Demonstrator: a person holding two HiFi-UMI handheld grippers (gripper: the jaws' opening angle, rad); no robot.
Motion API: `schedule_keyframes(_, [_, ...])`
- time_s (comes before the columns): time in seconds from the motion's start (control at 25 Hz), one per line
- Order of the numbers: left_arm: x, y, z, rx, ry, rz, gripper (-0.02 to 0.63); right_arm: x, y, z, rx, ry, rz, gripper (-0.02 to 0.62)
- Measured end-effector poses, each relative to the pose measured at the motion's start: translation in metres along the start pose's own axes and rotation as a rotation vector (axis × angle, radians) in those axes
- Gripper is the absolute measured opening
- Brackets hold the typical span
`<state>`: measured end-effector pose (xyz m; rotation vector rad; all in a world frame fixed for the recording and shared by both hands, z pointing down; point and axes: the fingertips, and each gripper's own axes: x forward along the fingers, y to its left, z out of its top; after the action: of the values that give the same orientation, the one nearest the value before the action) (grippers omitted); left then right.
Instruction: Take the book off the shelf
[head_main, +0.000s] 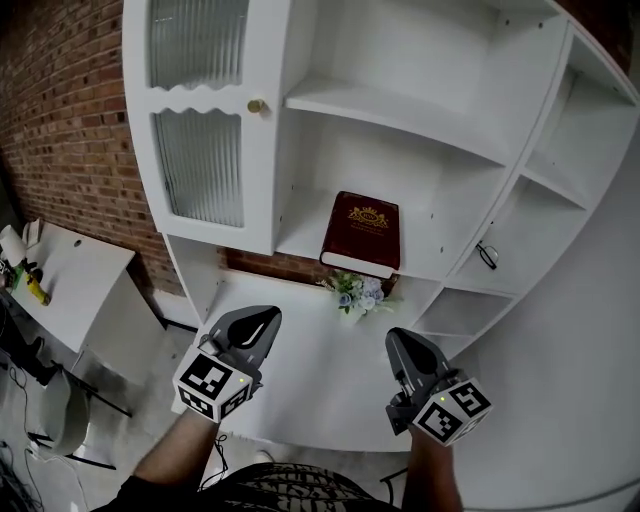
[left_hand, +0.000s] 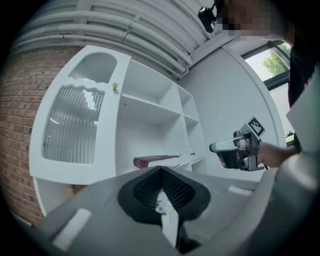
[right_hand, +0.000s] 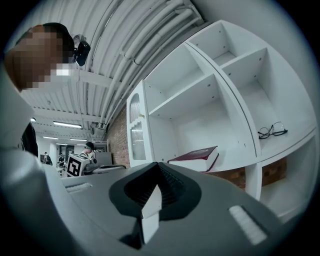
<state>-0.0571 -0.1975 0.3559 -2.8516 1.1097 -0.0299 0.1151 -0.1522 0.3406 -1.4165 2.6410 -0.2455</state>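
A dark red book (head_main: 360, 232) with a gold crest lies flat on a middle shelf of the white shelf unit (head_main: 390, 110). It shows side-on in the left gripper view as the book (left_hand: 156, 161), and in the right gripper view as the book (right_hand: 195, 158). My left gripper (head_main: 262, 318) hangs below and to the left of the book, well short of it, jaws shut on nothing. My right gripper (head_main: 398, 340) is below the book and slightly right, also shut and empty. In their own views, the left gripper (left_hand: 161, 169) and right gripper (right_hand: 158, 165) show tips meeting.
A small bunch of flowers (head_main: 358, 292) sits on the shelf under the book. Glasses (head_main: 487, 255) lie in the right-hand compartment. A ribbed-glass cabinet door (head_main: 200, 165) with a brass knob (head_main: 257, 106) is left of the book. Brick wall (head_main: 60, 120) and a white table (head_main: 60, 280) stand at left.
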Motion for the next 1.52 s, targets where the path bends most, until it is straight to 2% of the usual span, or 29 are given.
schedule_keyframes(0.4, [0.016,0.025,0.004,0.017,-0.038,-0.096,0.000,0.022,0.008,0.010,-0.032,-0.028,-0.095,0.023])
schedule_keyframes(0.68, [0.042,0.029,-0.004,-0.024,-0.045,-0.132,0.000,0.025,-0.009,0.015,-0.048,-0.025,-0.138,0.023])
schedule_keyframes(0.84, [0.064,0.027,-0.010,-0.030,-0.029,-0.128,0.000,0.032,-0.028,0.016,-0.043,-0.018,-0.128,0.023])
schedule_keyframes(1.04, [0.089,0.027,-0.020,-0.042,0.009,-0.087,0.000,0.045,-0.063,0.014,-0.004,-0.007,-0.102,0.025])
schedule_keyframes(1.2, [0.109,0.034,-0.026,-0.042,0.049,-0.048,0.039,0.062,-0.088,0.013,0.031,0.014,-0.060,0.078])
schedule_keyframes(1.36, [0.131,0.040,-0.020,-0.021,0.021,-0.029,0.072,0.079,-0.111,0.011,0.069,0.044,-0.019,0.159])
schedule_keyframes(1.52, [0.149,0.044,-0.025,-0.014,0.044,-0.023,0.109,0.098,-0.126,0.009,0.111,0.077,0.036,0.317])
